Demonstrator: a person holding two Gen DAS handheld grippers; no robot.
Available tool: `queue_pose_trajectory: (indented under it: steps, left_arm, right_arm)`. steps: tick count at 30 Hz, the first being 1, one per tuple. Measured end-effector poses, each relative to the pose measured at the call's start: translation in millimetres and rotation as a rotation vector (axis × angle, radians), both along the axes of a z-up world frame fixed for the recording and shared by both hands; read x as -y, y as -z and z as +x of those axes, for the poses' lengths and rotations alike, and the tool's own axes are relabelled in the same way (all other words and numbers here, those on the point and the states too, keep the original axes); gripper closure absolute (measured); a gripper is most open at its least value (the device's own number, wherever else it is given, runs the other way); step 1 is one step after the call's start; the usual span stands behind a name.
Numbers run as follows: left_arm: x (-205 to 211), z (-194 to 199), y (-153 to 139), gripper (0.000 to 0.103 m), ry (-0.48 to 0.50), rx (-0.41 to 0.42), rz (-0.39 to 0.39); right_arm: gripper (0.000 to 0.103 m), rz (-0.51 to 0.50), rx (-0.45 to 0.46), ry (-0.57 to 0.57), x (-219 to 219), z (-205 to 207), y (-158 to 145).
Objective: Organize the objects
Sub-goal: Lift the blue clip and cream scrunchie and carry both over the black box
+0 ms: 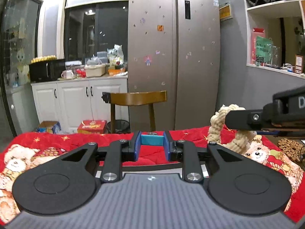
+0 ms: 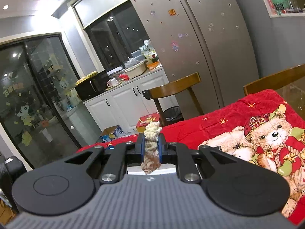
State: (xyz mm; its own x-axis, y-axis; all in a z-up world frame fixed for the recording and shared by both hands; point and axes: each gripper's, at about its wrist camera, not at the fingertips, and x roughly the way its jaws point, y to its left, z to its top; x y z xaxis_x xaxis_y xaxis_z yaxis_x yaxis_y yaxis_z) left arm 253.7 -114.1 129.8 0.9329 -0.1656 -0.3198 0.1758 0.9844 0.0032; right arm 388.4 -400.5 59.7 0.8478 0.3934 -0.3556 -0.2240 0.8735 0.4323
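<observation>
Both tongs above red blanket [image 1: 57,141]: left [image 1: 152,143] gripping blue block [image 1: 152,140], right [image 2: 152,146] rope toy [image 2: 151,148].

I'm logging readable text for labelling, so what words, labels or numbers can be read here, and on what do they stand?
"D": a white letter, cut off by the frame edge, on the right hand-held gripper.
Green sign on the shelf: characters too blurred to read.
Red box on the floor: print too blurred.
Orange sticker on the fridge: too small.
Glass door decals: characters too blurred.
</observation>
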Motion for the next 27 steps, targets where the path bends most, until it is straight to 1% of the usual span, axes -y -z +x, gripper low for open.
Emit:
queue_pose_trajectory:
  steps: [4, 8, 9, 11, 13, 15, 16, 19, 21, 23, 27]
  left_arm:
    - [2, 25, 9, 0.074, 0.013, -0.035, -0.033]
    - [1, 44, 22, 0.074, 0.044, -0.093, -0.089]
    - [3, 48, 26, 0.074, 0.051, -0.107, -0.091]
    - [7, 55, 35, 0.074, 0.055, -0.131, -0.060]
    - [7, 57, 45, 0.074, 0.048, -0.152, -0.041]
    - [6, 63, 54, 0.074, 0.076, -0.206, -0.054]
    - [6, 65, 58, 0.074, 0.079, -0.223, -0.058]
    - [6, 71, 69, 0.074, 0.069, -0.262, -0.038]
    - [5, 76, 73, 0.074, 0.092, -0.298, -0.052]
    - [4, 80, 77, 0.074, 0.108, -0.316, -0.068]
    - [5, 81, 86, 0.074, 0.122, -0.339, -0.051]
  right_arm:
    - [0.087, 0.020, -0.012, 0.011, 9, 18, 16]
    - [0.087, 0.028, -0.053, 0.011, 17, 35, 33]
    - [0.087, 0.023, -0.061, 0.020, 18, 38, 38]
    - [0.087, -0.014, -0.089, 0.047, 19, 44, 49]
    - [0.087, -0.021, -0.126, 0.047, 21, 52, 61]
    - [0.087, -0.011, -0.164, 0.048, 23, 60, 71]
    - [0.087, -0.005, -0.174, 0.044, 22, 62, 76]
    - [0.087, 0.008, -0.202, 0.029, 21, 67, 86]
    - [0.087, 0.009, -0.215, 0.016, 20, 70, 92]
    - [0.087, 0.012, -0.231, 0.009, 19, 72, 97]
    - [0.087, 0.001, -0.250, 0.008, 17, 74, 103]
